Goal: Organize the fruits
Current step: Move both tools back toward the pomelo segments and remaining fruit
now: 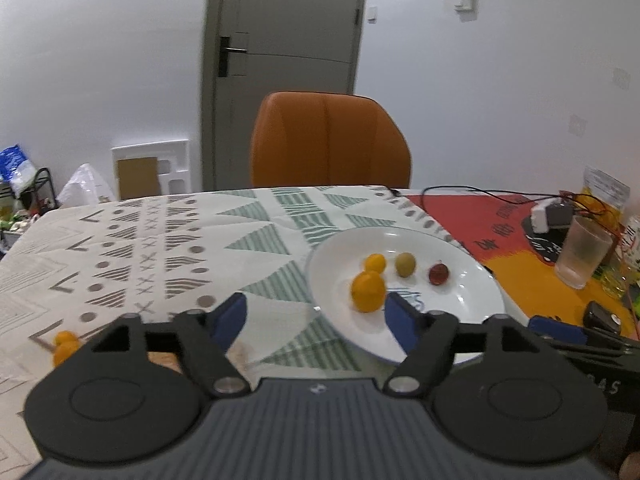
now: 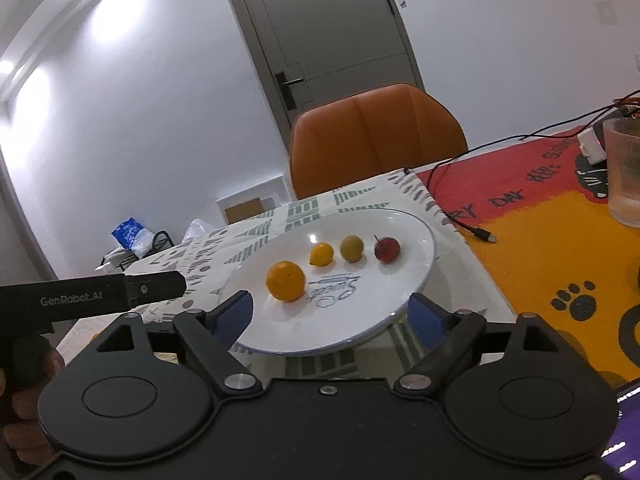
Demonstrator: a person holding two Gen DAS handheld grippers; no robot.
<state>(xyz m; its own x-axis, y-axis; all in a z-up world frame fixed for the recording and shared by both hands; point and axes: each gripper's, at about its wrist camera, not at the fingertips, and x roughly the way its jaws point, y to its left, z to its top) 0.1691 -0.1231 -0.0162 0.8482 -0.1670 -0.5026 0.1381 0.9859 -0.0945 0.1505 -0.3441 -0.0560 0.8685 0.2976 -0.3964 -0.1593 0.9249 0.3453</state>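
Both tongs stand released and empty: the left tongs [image 1: 316, 316] and right tongs [image 2: 330, 314] at the near rim of the white plate [image 2: 416, 280]. On it sit a large orange fruit [image 2: 285, 281], a small yellow one [image 2: 321, 254], a green one [image 2: 351, 248] and a red one [image 2: 387, 249]. What looks like another orange fruit [image 1: 65, 346] remains on the surface at left, probably still to collect. A frosted glass [image 1: 582, 252] and cable [image 2: 460, 216] stand clear.

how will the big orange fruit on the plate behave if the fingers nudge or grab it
The orange fruit looks round and smooth, so a nudge would probably send it rolling across the glossy plate, perhaps into the small yellow fruit. It seems firm enough for a gentle pinch, but could slip out sideways unless gripped across its middle.
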